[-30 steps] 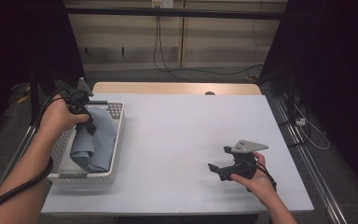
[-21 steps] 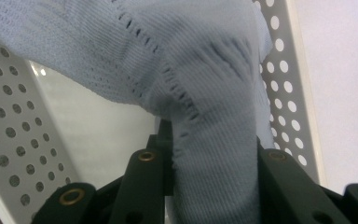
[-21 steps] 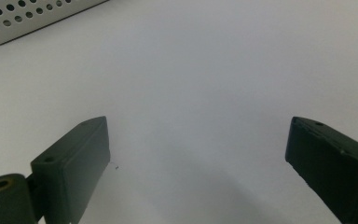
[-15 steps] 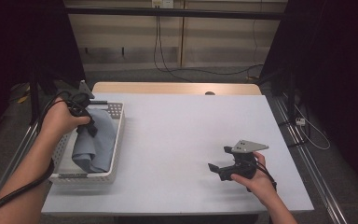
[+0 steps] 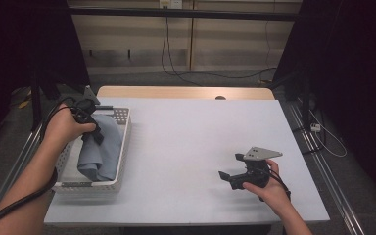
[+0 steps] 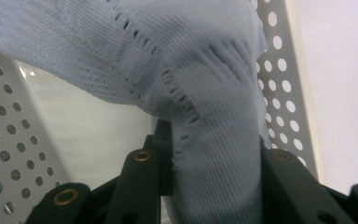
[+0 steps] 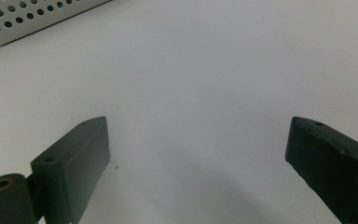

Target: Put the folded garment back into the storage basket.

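Left claw [image 5: 89, 119] clamped on the blue cloth [image 5: 100, 149], barely lifted from the basket [image 5: 122, 147]; right claw [image 5: 231, 172] gapes idle on the desk [image 5: 191, 142].

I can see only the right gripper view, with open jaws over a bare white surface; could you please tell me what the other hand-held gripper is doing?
Observer: The left hand-held gripper grips a light blue knitted cloth; its jaws have just been opening slightly, with the cloth between them.
Operator: Where is that cloth?
Observer: It hangs down into a white perforated basket at the table's left side.
Operator: And where is my gripper?
Observer: The right hand-held gripper is low over the table, front right, well apart from the basket.
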Demonstrator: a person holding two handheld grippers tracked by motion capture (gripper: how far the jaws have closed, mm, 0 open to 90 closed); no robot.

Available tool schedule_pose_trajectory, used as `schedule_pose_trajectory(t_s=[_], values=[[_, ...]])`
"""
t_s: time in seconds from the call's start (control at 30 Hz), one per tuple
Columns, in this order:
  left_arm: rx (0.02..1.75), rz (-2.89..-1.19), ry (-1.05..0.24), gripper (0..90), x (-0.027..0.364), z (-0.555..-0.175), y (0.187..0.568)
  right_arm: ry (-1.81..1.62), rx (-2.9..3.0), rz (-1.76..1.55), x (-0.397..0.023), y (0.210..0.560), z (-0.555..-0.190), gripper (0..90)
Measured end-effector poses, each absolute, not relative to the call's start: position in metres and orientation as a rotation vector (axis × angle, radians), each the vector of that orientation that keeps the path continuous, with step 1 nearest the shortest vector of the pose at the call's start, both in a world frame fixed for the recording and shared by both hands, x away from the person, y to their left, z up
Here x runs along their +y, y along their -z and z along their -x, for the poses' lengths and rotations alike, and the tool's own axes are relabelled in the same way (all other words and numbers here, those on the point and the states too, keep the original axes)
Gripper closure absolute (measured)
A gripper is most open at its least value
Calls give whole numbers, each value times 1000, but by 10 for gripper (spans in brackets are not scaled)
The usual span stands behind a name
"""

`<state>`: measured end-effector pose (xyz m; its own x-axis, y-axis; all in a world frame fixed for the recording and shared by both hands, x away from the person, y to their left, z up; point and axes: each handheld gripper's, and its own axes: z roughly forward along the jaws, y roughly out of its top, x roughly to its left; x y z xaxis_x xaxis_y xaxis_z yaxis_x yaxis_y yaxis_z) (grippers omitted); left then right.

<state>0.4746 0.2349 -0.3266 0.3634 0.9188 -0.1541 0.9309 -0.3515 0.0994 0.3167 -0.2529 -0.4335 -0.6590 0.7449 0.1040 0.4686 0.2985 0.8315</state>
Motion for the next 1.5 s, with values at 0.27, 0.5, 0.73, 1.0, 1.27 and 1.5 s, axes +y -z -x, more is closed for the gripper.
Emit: schedule_pose_trajectory(t_s=[0.27,0.5,0.73,1.0,1.27,1.5], values=[[1681,-2441,124,678,236,-473,329,-1294,2270,-1097,-253,433,-317,66],[1686,-2431,146,650,238,-472,332,-1295,2270,-1098,-252,434,-317,65],[1687,-2432,152,614,239,-472,332,-1296,2268,-1098,-252,433,-317,65],[1696,-2402,127,556,243,-474,329,-1299,2267,-1095,-252,433,-316,66],[1706,-2382,103,520,249,-475,331,-1297,2267,-1096,-252,433,-317,65],[1701,-2371,79,476,250,-477,332,-1296,2268,-1097,-252,433,-317,65]])
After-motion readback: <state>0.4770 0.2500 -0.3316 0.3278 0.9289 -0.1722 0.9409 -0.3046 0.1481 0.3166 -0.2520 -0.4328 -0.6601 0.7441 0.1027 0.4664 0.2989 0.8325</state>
